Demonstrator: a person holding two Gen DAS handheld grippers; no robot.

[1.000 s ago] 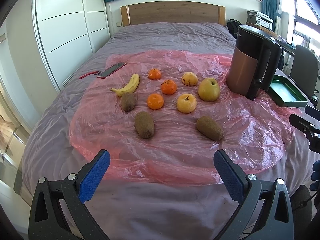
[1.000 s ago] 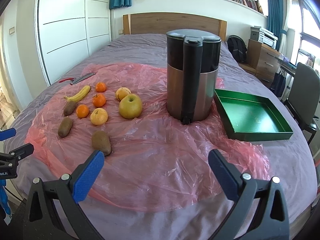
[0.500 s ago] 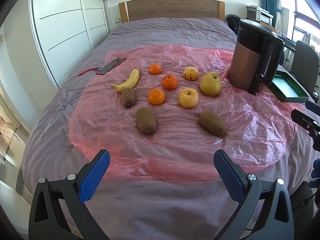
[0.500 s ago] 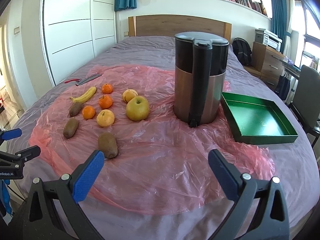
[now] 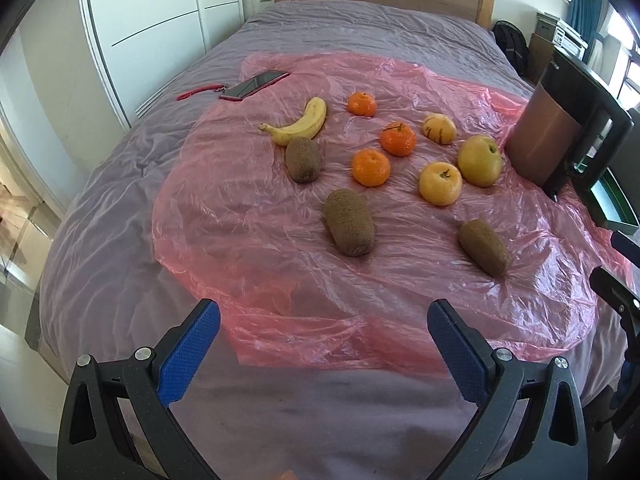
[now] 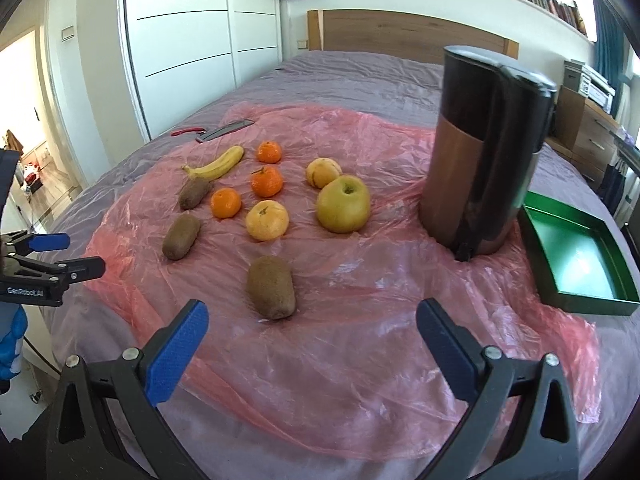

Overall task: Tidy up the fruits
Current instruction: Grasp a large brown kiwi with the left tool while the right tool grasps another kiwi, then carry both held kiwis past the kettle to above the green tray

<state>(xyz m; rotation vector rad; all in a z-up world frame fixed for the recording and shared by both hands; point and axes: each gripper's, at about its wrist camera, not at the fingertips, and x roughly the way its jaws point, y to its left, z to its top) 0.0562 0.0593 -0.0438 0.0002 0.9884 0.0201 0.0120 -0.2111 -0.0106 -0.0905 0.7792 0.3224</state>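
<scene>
Hovering low over the near edge of the bed (image 5: 360, 32), both tools are empty. Left gripper (image 5: 323, 336): jaws wide apart, nothing between them. Right gripper (image 6: 312, 334): the same, jaws wide, nothing held.

Fruit lies loose on the pink sheet (image 5: 248, 216), none sorted yet by my reading. In the left view: banana (image 5: 300, 123) at upper centre, three tangerines (image 5: 370, 167) just right of it, two yellow-orange fruits and a big apple (image 5: 479, 160) toward the right. Three kiwis: one (image 5: 302, 153) just below the banana, one (image 5: 349, 222) mid-frame, one (image 5: 484, 246) lower right. In the right view that last kiwi (image 6: 271, 287) sits directly ahead of the right gripper, the nearest target.

Kettle (image 6: 484, 152) stands right of centre in the right view; green tray (image 6: 576, 256) lies at the right edge, empty, just beside the kettle. I take the tray as the likely destination, though the task does not say so.

Risks, as judgement:
- The sheet is thin and wrinkled. A fingertip dragging on it could bunch the plastic and set round fruit rolling, tangerines especially.
- The bed is soft. Pressing down on a kiwi may sink it and let it slip out between the pads.
- The kettle sits between fruit and tray. A low carry could clip its handle and tip it.
- The apple looks wide for the jaws; an off-centre pinch may squirt it away.
</scene>
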